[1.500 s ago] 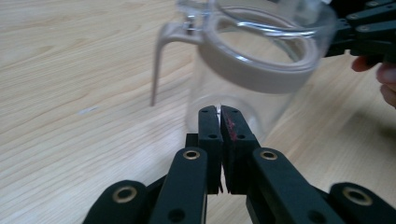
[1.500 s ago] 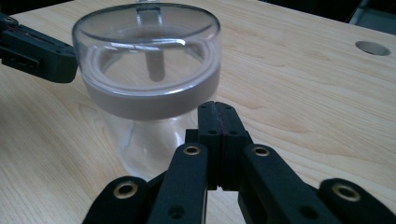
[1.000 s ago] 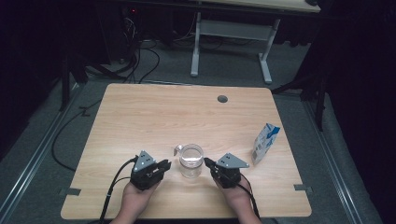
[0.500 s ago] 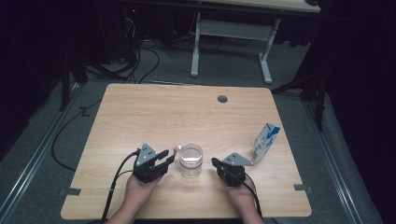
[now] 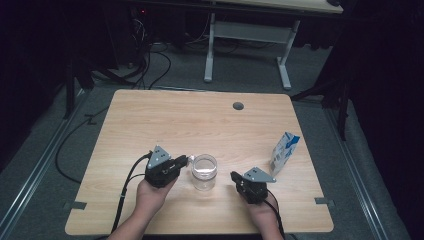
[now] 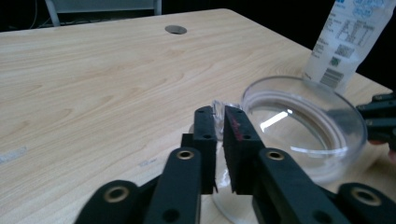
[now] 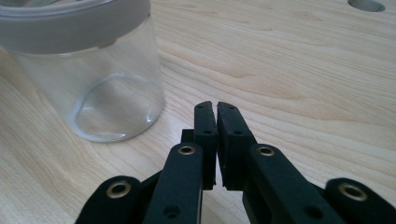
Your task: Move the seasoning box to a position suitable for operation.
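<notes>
Standing at the near edge of the wooden table (image 5: 150,120), a person holds a two-jaw gripper in each hand, clear glass jar (image 5: 204,172) between them. Left gripper (image 5: 183,160) sits just left of the jar, tips pointing at its rim; its jaws have just been closing, and in the left gripper view the pads (image 6: 205,135) are nearly together with a small clear tab (looks like part of the jar's rim, hard to be sure) caught at the tips; whether the pads actually press on it I cannot tell. Jar stands upright near the front middle of the table, open mouth up, looks empty, wide rim (image 6: 303,116) right beside the left jaws. Right gripper (image 5: 233,175) is just right of the jar, apart from it, jaws closed with nothing between them; in the right gripper view (image 7: 215,112) only a thin slit between the pads, jar (image 7: 93,70) off to the upper left, not touching. Farther right, a blue-and-white carton (image 5: 284,152) stands upright near the table's right edge, well apart from both grippers. Round cable hole (image 5: 238,106) at the far side of the table.
</notes>
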The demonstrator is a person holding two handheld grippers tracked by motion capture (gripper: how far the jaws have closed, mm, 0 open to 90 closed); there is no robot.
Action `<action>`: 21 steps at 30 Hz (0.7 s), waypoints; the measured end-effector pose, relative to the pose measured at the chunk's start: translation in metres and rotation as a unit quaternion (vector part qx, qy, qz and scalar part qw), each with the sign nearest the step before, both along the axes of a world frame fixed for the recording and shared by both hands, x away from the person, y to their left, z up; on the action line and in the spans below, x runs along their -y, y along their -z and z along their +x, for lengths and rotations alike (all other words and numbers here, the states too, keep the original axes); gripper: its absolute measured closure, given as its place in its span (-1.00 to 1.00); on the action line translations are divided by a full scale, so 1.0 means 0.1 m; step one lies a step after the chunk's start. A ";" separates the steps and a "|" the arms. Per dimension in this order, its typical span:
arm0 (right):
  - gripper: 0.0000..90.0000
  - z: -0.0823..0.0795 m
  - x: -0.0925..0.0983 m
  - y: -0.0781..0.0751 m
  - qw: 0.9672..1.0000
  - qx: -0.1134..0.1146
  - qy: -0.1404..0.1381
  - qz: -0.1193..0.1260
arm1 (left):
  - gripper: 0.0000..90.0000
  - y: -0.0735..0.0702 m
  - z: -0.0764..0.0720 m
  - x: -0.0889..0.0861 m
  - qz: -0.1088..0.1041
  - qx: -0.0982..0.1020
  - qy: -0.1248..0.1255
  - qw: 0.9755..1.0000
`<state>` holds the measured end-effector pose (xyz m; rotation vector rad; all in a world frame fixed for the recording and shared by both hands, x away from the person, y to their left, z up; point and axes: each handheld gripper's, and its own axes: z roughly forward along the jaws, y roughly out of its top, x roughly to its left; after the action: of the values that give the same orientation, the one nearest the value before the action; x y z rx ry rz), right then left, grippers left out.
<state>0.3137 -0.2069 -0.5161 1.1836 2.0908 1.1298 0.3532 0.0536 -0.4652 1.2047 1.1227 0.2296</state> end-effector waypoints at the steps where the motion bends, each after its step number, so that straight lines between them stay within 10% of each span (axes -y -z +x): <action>1: 0.94 0.00 -0.01 0.00 1.000 0.000 -0.002 -0.002 | 0.93 -0.03 0.04 0.01 -0.005 -0.003 -0.001 1.000; 21: 0.94 0.09 -0.17 -0.10 0.999 0.011 -0.037 0.010 | 1.00 -0.12 0.16 0.20 0.002 0.006 -0.014 1.000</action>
<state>0.3229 -0.1902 -0.5062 1.1063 2.1267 1.1949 0.3694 0.0334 -0.4537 1.1912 1.1291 0.2601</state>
